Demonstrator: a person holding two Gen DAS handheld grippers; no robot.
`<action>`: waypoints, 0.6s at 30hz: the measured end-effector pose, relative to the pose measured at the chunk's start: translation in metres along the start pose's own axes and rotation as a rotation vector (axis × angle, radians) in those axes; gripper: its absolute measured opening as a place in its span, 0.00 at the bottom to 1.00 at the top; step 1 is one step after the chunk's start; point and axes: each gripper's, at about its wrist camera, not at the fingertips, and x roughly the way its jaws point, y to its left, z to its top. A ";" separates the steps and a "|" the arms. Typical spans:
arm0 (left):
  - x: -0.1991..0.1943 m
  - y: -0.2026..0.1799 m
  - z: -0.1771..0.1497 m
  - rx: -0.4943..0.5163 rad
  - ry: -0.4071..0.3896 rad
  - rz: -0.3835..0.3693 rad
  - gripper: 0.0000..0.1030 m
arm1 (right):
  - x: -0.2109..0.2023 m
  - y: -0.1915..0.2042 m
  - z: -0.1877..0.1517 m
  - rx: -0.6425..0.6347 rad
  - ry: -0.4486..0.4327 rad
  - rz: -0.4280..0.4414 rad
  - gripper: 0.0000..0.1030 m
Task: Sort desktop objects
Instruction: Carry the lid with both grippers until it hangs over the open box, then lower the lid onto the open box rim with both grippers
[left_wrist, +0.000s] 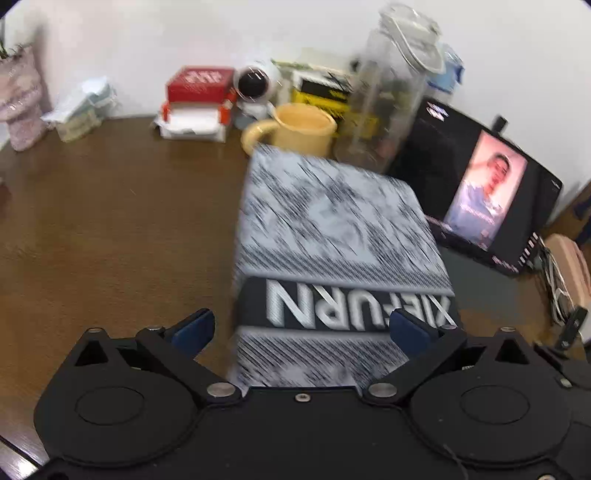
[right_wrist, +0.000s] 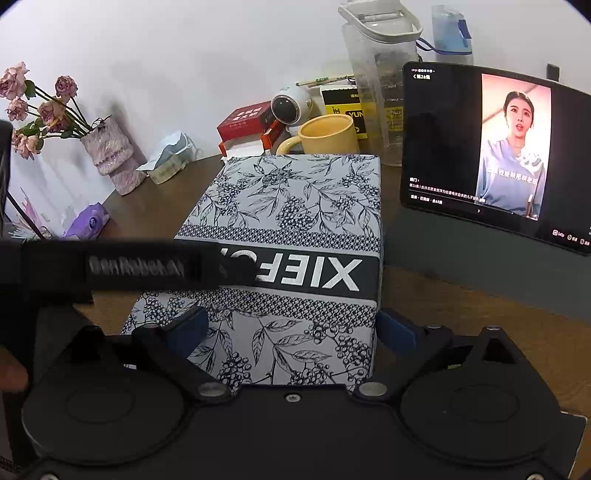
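A box (left_wrist: 332, 229) with a blue-and-white leaf print and a black band of white letters lies on the brown desk (left_wrist: 110, 229). It looks blurred in the left wrist view. My left gripper (left_wrist: 301, 325) is open at the box's near end: its right finger overlaps the box and its left finger stands apart from it. In the right wrist view the same box (right_wrist: 295, 206) fills the middle. My right gripper (right_wrist: 290, 325) is open against its near face, with the right finger at the box's right edge. The left gripper's black housing (right_wrist: 136, 266) crosses the box's left side.
Behind the box stand a yellow mug (right_wrist: 328, 138), a clear lidded bottle (right_wrist: 380, 81), a red box (right_wrist: 245, 118) and a white round figure (right_wrist: 290, 105). A lit tablet (right_wrist: 495, 155) leans at the right. A vase of dried roses (right_wrist: 110, 158) and a purple packet (right_wrist: 86, 221) sit at the left.
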 end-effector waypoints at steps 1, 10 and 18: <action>-0.001 0.003 0.003 0.003 -0.008 0.013 0.98 | 0.001 0.000 0.001 -0.001 0.002 -0.001 0.96; 0.001 0.011 0.006 0.140 -0.028 0.032 0.99 | 0.008 0.001 0.011 -0.001 0.036 -0.019 0.96; 0.017 0.015 0.007 0.161 0.032 0.043 1.00 | 0.022 0.012 0.015 -0.059 0.095 -0.081 0.97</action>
